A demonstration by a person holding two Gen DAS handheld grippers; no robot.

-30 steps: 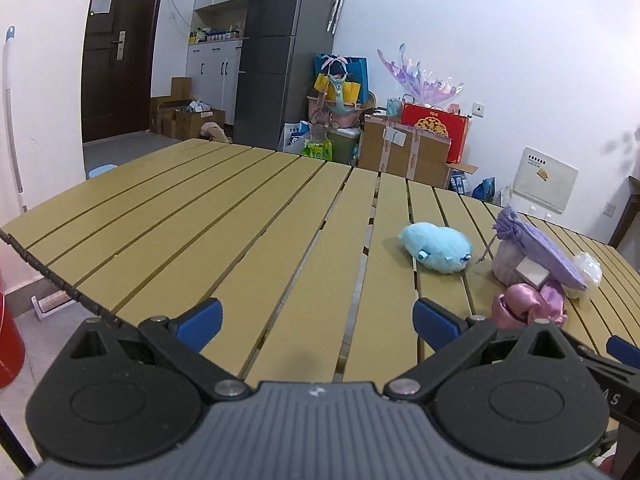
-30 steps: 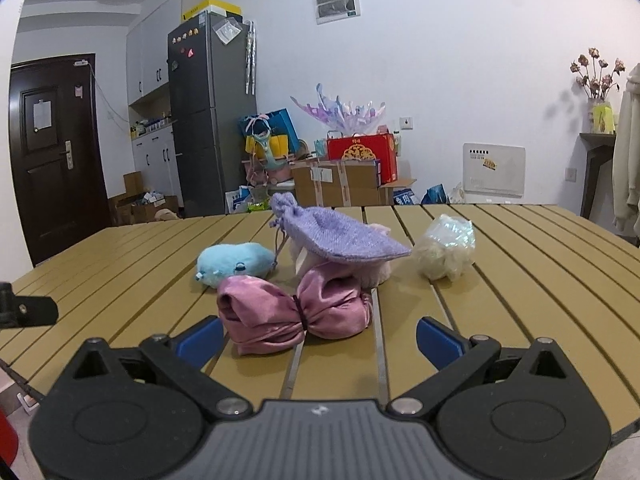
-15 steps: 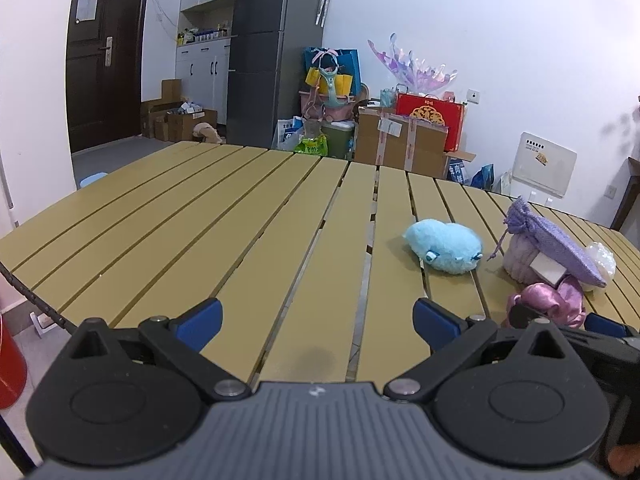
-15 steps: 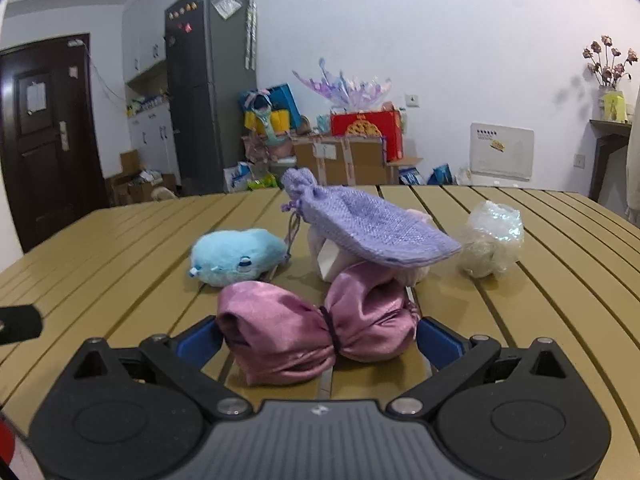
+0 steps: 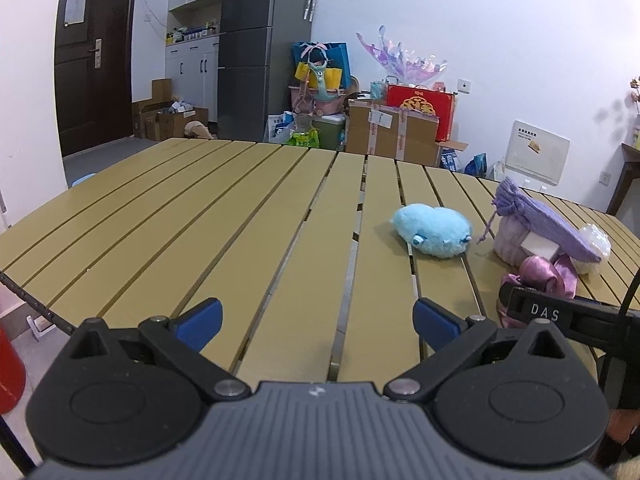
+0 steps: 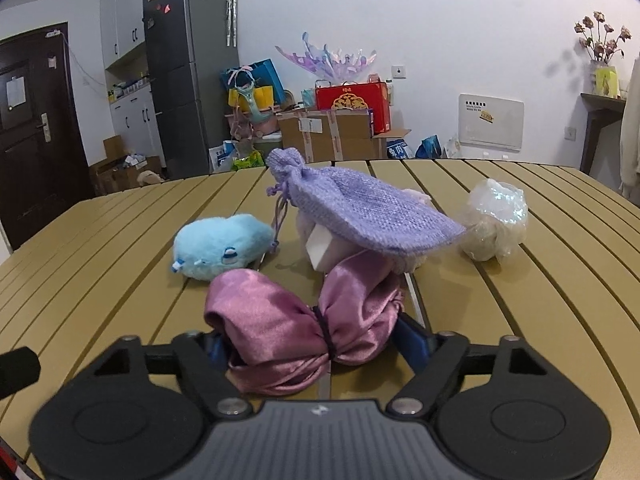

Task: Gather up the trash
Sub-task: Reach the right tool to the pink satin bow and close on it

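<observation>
A pink satin pouch (image 6: 296, 320) tied in the middle lies at the near edge of the slatted table (image 6: 540, 312). My right gripper (image 6: 316, 344) is around it, jaws closing, and the blue pads touch both of its ends. Behind the pouch a purple drawstring bag (image 6: 368, 216) drapes over a pale bundle (image 6: 320, 246). A blue plush toy (image 6: 224, 246) sits to the left and a crumpled clear plastic wad (image 6: 494, 220) to the right. My left gripper (image 5: 316, 316) hangs open over bare slats, left of the plush (image 5: 432, 230), with nothing between its fingers.
The table's near edge runs under both grippers. A red object (image 5: 8, 372) stands on the floor at the lower left. Cardboard boxes (image 5: 392, 132), bags and a grey fridge (image 5: 256, 52) line the far wall. A side shelf with a vase (image 6: 604, 80) is at the right.
My right gripper has moved forward until the pink pouch lies between its fingers, and the jaws have narrowed onto it. In the left wrist view the right gripper's finger has come in at the right.
</observation>
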